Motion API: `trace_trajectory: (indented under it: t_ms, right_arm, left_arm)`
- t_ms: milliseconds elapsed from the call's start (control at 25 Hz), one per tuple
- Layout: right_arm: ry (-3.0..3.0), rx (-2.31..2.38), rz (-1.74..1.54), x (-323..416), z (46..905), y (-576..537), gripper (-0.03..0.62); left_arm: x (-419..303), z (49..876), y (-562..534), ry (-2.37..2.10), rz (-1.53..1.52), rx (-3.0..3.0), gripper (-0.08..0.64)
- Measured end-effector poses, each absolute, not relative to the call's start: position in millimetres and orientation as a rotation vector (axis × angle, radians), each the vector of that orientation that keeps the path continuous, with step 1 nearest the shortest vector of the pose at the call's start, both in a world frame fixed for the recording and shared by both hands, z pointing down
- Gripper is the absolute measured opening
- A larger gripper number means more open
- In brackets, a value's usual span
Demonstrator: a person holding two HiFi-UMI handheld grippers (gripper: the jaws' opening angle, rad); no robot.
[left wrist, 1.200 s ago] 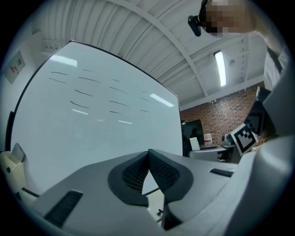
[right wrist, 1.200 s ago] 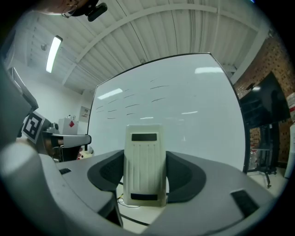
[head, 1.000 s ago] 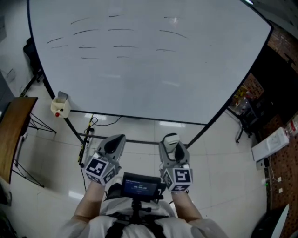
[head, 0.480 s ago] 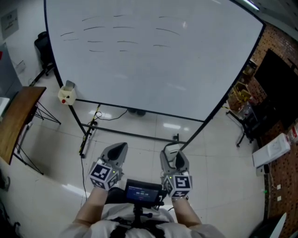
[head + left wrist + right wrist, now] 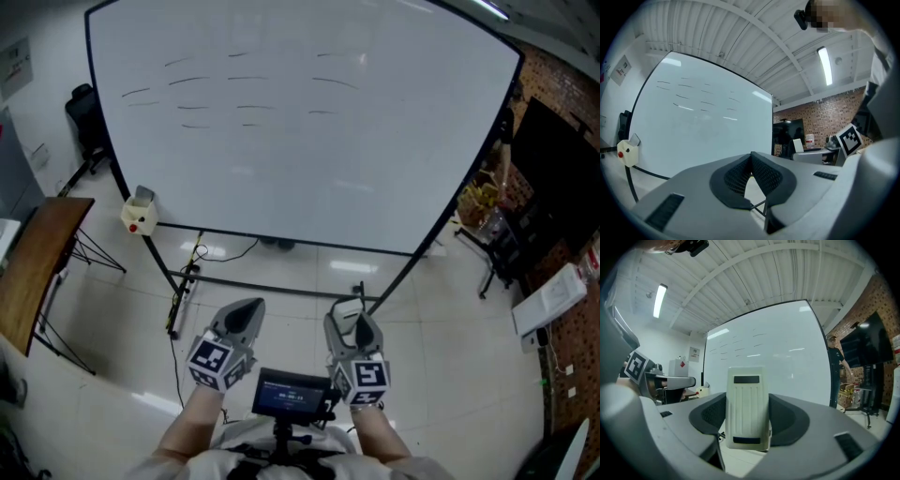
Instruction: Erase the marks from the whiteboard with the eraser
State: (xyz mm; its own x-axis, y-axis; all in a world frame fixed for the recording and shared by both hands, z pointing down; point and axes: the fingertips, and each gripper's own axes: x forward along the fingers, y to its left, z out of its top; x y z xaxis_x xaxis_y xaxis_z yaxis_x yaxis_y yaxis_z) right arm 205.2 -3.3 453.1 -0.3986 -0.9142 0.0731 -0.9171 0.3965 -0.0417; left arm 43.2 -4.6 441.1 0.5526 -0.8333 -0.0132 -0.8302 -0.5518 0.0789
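A large whiteboard (image 5: pixel 309 159) on a black stand fills the upper head view, with several short dark marks (image 5: pixel 244 80) near its top. It also shows in the left gripper view as the whiteboard (image 5: pixel 703 126) and in the right gripper view as the whiteboard (image 5: pixel 778 362). My right gripper (image 5: pixel 349 315) is shut on a cream eraser (image 5: pixel 746 408), held upright between the jaws, well short of the board. My left gripper (image 5: pixel 242 314) is shut with nothing in it, its pads (image 5: pixel 759 174) touching.
A small cream box with a red button (image 5: pixel 138 214) hangs at the board's lower left corner. A wooden table (image 5: pixel 28 272) stands at the left. Stand legs and a cable (image 5: pixel 187 272) cross the tiled floor. Chairs and boxes (image 5: pixel 497 225) sit at the right by a brick wall.
The view has pulled back and shifted: the whiteboard now sits lower and more to the right in the frame. Both grippers have kept their pose and grip.
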Motion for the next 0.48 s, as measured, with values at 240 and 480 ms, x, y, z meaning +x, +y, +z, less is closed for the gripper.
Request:
trace_trajectory:
  t_ms: [240,480]
  right_arm:
    - [-2.629,1.692,0.104,168.0,442.4,-9.5,0.259]
    - [-2.620,1.698,0.077,150.3,436.0,-17.2,0.259]
  left_arm:
    - [13.9,431.2,-16.6,-1.449,-0.079,2.736,-0.008]
    - [-4.2,426.2,-25.0,-1.446,-0.103,2.745,-0.008]
